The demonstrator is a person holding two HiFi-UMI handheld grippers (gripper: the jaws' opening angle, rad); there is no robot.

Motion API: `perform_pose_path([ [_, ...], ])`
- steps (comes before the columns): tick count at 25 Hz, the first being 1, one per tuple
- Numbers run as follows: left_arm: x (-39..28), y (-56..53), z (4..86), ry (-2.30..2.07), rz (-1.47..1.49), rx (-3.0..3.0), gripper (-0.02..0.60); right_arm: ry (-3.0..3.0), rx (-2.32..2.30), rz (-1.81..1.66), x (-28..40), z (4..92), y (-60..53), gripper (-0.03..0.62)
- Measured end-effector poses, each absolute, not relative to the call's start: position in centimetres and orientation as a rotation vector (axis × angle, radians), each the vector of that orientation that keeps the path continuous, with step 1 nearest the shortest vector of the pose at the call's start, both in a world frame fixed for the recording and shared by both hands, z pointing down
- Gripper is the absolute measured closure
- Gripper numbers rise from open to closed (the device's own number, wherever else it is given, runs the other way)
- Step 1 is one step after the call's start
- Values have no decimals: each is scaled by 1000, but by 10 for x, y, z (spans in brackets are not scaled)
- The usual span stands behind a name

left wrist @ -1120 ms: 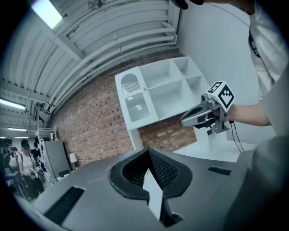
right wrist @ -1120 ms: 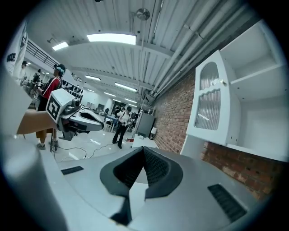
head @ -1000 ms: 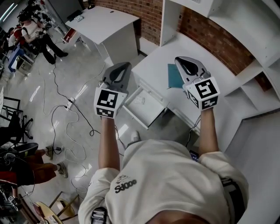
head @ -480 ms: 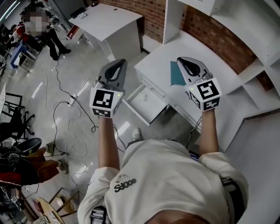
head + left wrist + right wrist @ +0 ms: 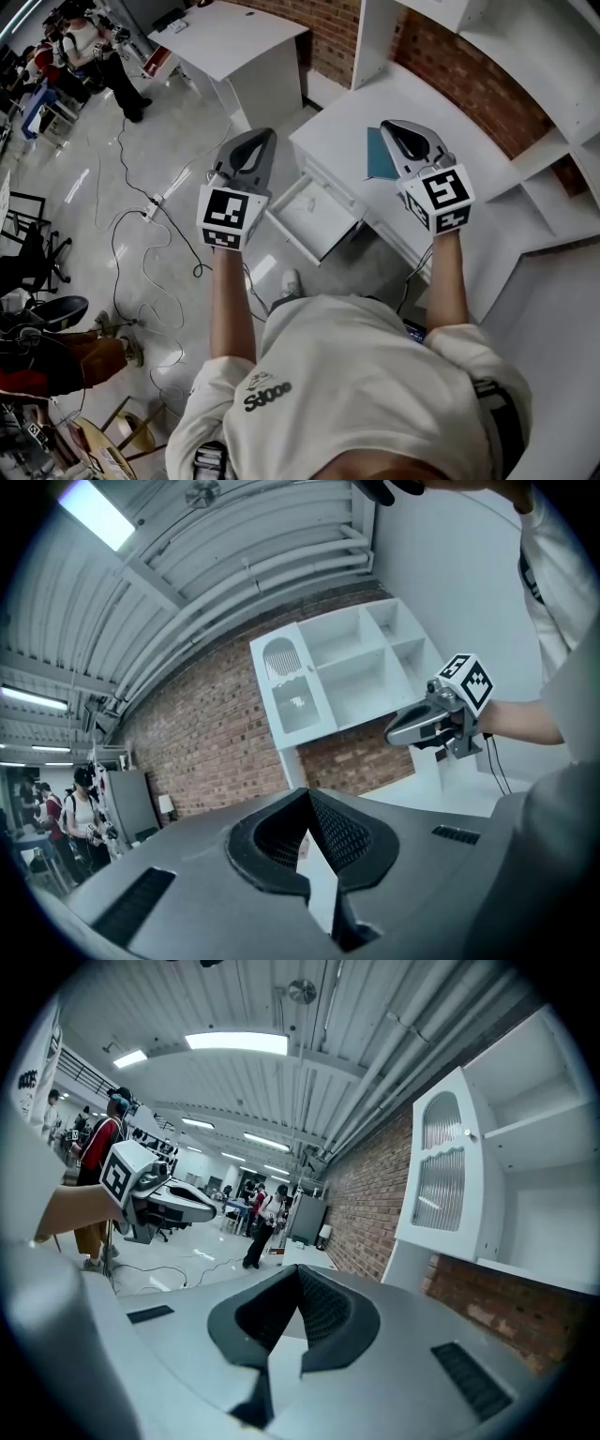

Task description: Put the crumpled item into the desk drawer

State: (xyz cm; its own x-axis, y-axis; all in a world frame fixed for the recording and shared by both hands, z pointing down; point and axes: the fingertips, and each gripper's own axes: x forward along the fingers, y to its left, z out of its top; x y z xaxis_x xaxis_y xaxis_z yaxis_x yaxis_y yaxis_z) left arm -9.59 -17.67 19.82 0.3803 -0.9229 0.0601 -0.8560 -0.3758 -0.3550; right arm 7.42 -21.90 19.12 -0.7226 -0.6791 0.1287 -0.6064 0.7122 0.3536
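In the head view the white desk (image 5: pixel 342 122) has its drawer (image 5: pixel 316 217) pulled open below the front edge. I cannot make out a crumpled item inside the drawer or anywhere else. A teal flat item (image 5: pixel 379 155) lies on the desk top. My left gripper (image 5: pixel 259 142) is held up in the air to the left of the drawer, jaws shut and empty (image 5: pixel 307 794). My right gripper (image 5: pixel 397 132) hovers over the desk beside the teal item, also shut and empty (image 5: pixel 298 1269). Each gripper shows in the other's view: the right (image 5: pixel 433 726) and the left (image 5: pixel 161 1194).
A second white desk (image 5: pixel 246 42) stands at the back left. Cables (image 5: pixel 141 239) run over the shiny floor. White shelving (image 5: pixel 553 112) and a brick wall (image 5: pixel 459 84) close off the right. People (image 5: pixel 89 52) stand far off at the top left, and a chair (image 5: pixel 33 258) stands at the left edge.
Both grippers stay raised in nearly the same places, jaws still shut. The head view has shifted slightly, and the people at the top left have moved.
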Motion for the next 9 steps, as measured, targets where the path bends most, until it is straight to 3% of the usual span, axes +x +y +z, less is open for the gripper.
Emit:
perform_pose_path([
  [9, -94, -190, 203, 1577, -359, -2392, 565, -2662, 1009, -405, 74, 198, -234, 589],
])
